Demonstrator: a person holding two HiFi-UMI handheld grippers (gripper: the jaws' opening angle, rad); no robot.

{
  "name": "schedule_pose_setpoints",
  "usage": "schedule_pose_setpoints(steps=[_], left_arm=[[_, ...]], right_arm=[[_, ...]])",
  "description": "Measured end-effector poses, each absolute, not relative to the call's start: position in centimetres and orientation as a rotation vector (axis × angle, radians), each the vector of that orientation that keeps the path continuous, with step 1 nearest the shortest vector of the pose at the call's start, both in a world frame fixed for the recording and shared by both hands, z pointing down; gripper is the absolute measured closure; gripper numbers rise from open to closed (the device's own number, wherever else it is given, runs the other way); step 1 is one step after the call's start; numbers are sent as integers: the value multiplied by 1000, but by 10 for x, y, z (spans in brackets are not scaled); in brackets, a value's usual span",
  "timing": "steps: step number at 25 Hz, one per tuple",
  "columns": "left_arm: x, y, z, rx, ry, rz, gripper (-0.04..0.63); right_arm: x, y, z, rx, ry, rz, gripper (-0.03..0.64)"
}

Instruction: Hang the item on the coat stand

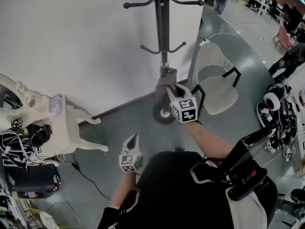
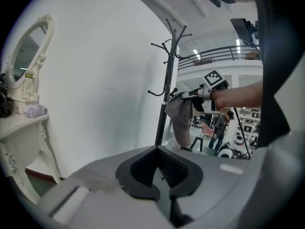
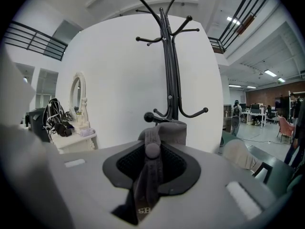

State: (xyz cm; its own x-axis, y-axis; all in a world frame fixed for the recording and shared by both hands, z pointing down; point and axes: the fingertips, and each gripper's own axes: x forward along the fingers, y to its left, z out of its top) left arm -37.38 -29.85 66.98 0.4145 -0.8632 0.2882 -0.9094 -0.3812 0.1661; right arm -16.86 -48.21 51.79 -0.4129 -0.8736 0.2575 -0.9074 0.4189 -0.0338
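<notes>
Grey cap [image 1: 164, 87] hangs in the right gripper [image 1: 172, 90], up against the pole of the coat stand [image 1: 163, 27] and not yet on any hook.

At the far left of the head view stands a white dressing table [image 1: 71, 128] against the wall, with its oval mirror [image 2: 28, 51] showing in the left gripper view. Next comes the left gripper [image 1: 133, 141], held low and well apart from the stand. Its jaws are drawn together with nothing between them (its own view looks past them at the stand and the cap [image 2: 181, 116] hanging limp beside the pole).

In the middle rises the black coat stand [image 3: 171, 66], with curved, ball-tipped hooks in tiers. In the right gripper view the jaws are clamped on the cap [image 3: 147, 175]. The button on its top sits between the pads, and the crown bunches up just under a lower hook [image 3: 148, 117]; whether cloth and hook touch I cannot tell.

Further right, behind the right gripper, stands a white chair [image 1: 217, 87] with dark armrests.
</notes>
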Motion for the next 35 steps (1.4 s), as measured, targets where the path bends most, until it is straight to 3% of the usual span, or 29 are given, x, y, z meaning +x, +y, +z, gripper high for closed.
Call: schedule_pose_setpoints(steps=[35], left_arm=[[-397, -272, 652, 2198, -1782, 181, 575]], right_arm=[[-165, -541, 638, 1447, -2290, 379, 538]])
